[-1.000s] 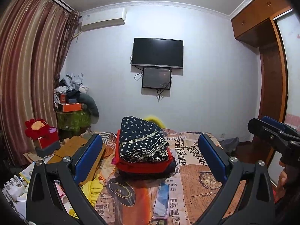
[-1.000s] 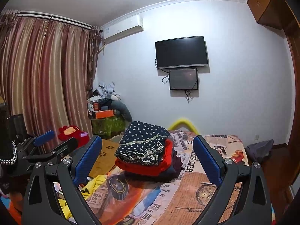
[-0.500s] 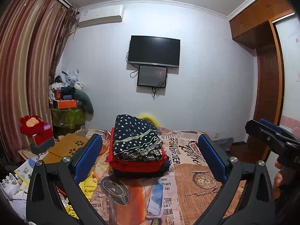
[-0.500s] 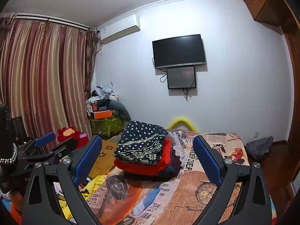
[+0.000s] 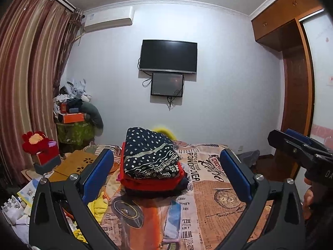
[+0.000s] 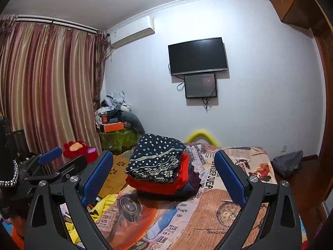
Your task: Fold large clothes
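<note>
A stack of folded clothes rests on the bed: a navy dotted garment on top, a red one under it, dark ones at the bottom. My left gripper is open and held up in the air short of the stack, nothing between its blue pads. My right gripper is also open and empty, level with the stack. In the left wrist view the right gripper shows at the right edge with a hand behind it. The left gripper appears at the left of the right wrist view.
The bed carries a newspaper-print sheet with a yellow cloth at its left side. A cardboard panel, red plush toy and cluttered stand sit left by the curtains. A wardrobe stands right; a TV hangs ahead.
Both cameras have tilted slightly, so the room sits a little lower and further left in view. Both grippers stayed open and empty; the folded stack has not moved.
</note>
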